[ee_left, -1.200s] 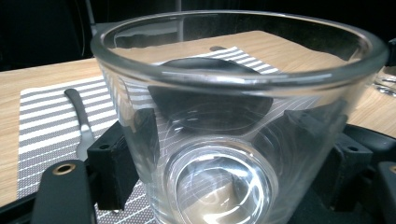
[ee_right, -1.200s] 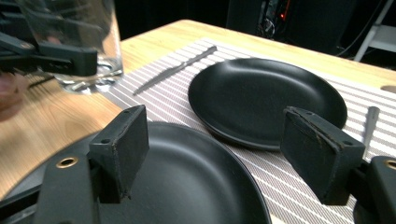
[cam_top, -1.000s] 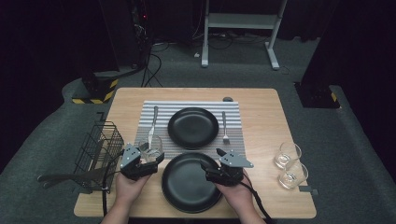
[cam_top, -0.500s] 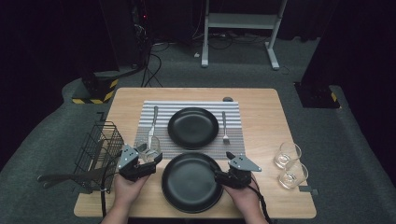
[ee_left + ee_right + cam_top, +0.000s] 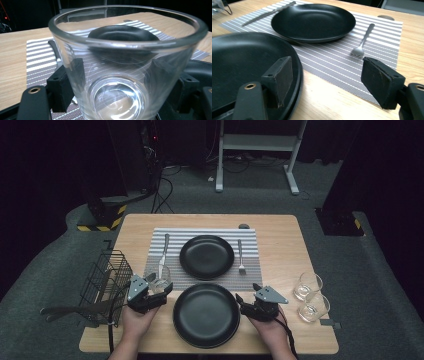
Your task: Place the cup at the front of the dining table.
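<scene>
My left gripper (image 5: 159,289) is shut on a clear drinking glass (image 5: 161,282) at the near left corner of the striped placemat (image 5: 250,275). In the left gripper view the glass (image 5: 125,75) stands upright, with a black pad pressed on each side. My right gripper (image 5: 247,293) is open at the right rim of the near black plate (image 5: 206,315). In the right gripper view one jaw hangs over that plate's (image 5: 242,62) rim and the other over bare wood, with nothing held between them (image 5: 329,80).
A second black plate (image 5: 206,256) sits on the placemat with a knife (image 5: 163,251) to its left and a fork (image 5: 241,256) to its right. Two more glasses (image 5: 307,286) (image 5: 314,308) stand at the table's right edge. A wire basket (image 5: 107,280) is at the left edge.
My right gripper has slid to the right and a little lower, from over the near plate to its right rim. The left gripper and its glass have stayed put.
</scene>
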The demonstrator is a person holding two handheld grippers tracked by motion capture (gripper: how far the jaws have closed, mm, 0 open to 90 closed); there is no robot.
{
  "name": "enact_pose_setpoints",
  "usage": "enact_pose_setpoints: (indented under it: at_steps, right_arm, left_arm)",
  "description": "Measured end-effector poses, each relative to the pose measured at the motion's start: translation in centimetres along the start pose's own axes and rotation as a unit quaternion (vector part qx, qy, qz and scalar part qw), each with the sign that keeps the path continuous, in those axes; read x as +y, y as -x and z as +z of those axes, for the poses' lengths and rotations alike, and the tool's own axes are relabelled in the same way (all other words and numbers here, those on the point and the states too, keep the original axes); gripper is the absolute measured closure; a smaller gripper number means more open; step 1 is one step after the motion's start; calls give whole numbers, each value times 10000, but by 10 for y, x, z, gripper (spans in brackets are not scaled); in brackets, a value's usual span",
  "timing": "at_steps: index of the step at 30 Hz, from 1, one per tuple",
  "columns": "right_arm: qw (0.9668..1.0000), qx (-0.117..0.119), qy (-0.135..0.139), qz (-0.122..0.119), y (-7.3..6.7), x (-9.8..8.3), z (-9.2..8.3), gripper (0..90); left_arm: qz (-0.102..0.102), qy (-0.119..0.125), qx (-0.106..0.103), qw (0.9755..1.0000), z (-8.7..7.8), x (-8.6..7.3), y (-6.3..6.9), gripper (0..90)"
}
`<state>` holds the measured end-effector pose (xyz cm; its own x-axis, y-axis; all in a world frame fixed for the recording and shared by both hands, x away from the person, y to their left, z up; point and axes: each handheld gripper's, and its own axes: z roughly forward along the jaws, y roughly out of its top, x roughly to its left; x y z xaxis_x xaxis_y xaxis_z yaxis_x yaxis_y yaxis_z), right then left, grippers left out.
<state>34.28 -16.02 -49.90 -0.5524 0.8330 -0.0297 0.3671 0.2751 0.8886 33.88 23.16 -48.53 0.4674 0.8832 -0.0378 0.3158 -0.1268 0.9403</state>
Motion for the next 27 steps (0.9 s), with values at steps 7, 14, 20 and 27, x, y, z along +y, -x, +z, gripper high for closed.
enact_pose_setpoints:
  at_steps: [7,14,20,27]
  right_arm:
    - [9998,-139,-117,6,6,-9,0,265]
    - [9999,4,-119,30,8,-15,1,230]
    - [9999,-22,-107,-25,14,-18,2,189]
    - [10000,-32,-67,-6,15,-25,1,169]
  left_arm:
    - [-98,-111,-3,9999,5,3,1,224]
    - [-191,-139,95,9997,6,6,1,224]
    - [-191,-206,195,9994,7,12,-1,224]
    - [-269,-260,227,9990,11,18,-1,224]
